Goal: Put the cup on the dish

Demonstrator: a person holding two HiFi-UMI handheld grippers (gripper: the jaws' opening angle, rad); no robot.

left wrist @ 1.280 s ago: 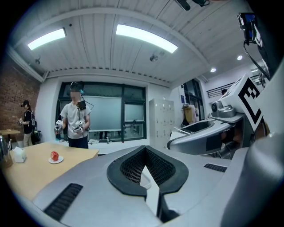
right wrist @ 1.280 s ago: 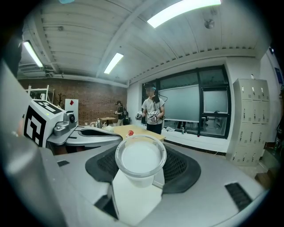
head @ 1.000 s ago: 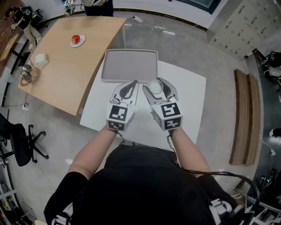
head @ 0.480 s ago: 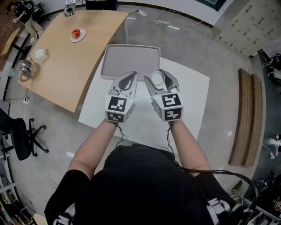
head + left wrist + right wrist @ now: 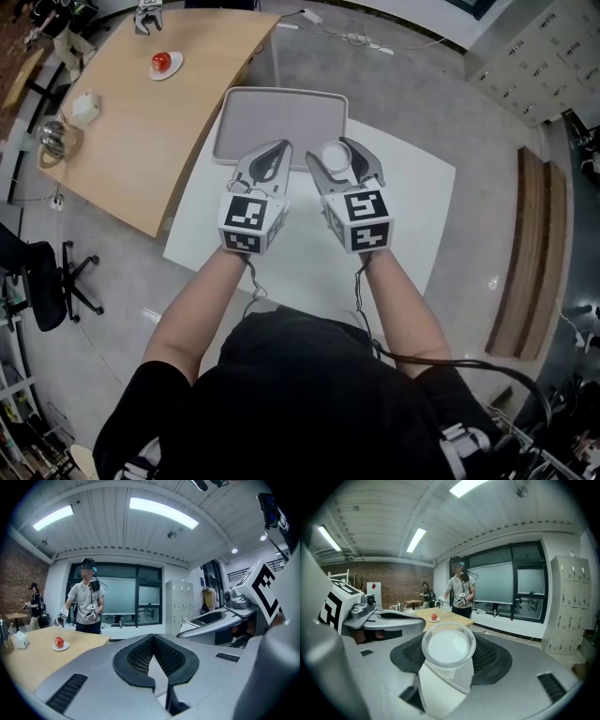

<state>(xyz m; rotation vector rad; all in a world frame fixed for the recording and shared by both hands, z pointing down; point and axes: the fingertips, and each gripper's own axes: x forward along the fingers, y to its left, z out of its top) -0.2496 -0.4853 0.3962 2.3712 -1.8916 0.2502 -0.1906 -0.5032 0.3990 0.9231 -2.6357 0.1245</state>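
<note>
My right gripper point(image 5: 337, 156) is shut on a white cup point(image 5: 335, 155), which it holds up over the far part of the white table point(image 5: 412, 202). In the right gripper view the cup point(image 5: 448, 645) sits upright between the jaws with its round rim toward the camera. Beside it, my left gripper point(image 5: 265, 157) is shut with nothing in it; its dark pads meet at the tips in the left gripper view point(image 5: 153, 660). A flat grey tray point(image 5: 279, 122) lies just beyond both grippers. A small white dish point(image 5: 166, 66) with a red apple on it sits on the wooden table.
The wooden table point(image 5: 141, 141) stands at the left and bears a white box point(image 5: 83, 108) and a glass jug point(image 5: 52, 141). A person point(image 5: 86, 602) stands beyond it holding grippers. An office chair point(image 5: 42, 281) is at far left and a wooden bench point(image 5: 530, 253) at right.
Both grippers have moved a little forward toward the grey tray. The right one still holds the cup and the left one stays shut.
</note>
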